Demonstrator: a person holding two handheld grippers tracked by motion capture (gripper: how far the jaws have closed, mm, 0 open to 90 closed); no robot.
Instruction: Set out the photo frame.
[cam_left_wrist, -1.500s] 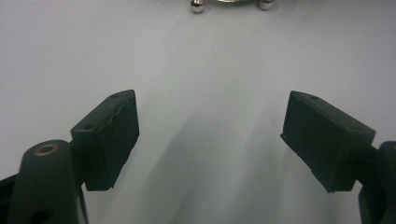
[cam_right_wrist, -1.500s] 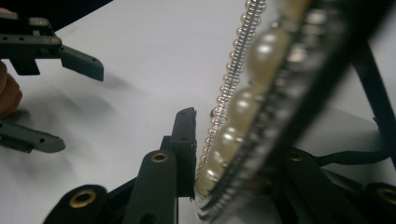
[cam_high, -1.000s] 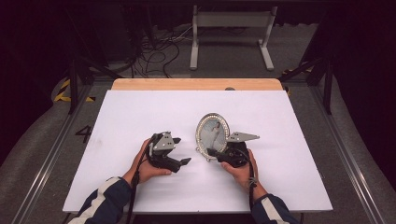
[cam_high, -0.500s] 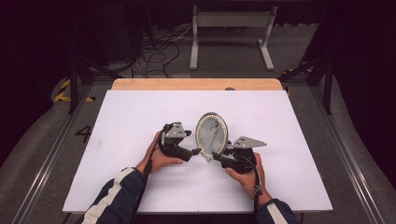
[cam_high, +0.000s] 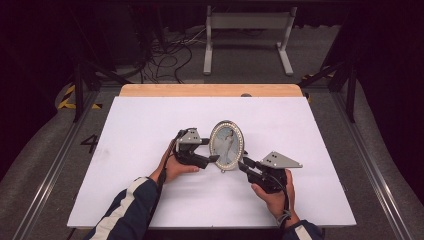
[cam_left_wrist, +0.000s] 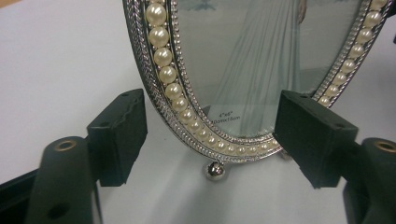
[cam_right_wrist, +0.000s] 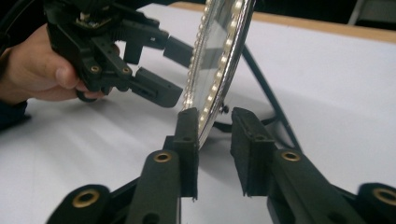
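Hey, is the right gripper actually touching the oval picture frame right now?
Touching. In the right gripper view the right gripper straddles the picture frame edge; one pad sits against the pearl rim, a gap remaining at the other pad.

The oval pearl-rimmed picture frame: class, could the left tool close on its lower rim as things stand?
Probably yes: the left tool has its jaws open astride the picture frame at its lower rim, nothing between.

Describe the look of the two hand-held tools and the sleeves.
Both tools, left and right, are black with two block-shaped pads. Brass-coloured rivets sit at the jaw joints. Each carries a grey three-cornered plate and trails a black cable. The sleeves are dark blue with white stripes.
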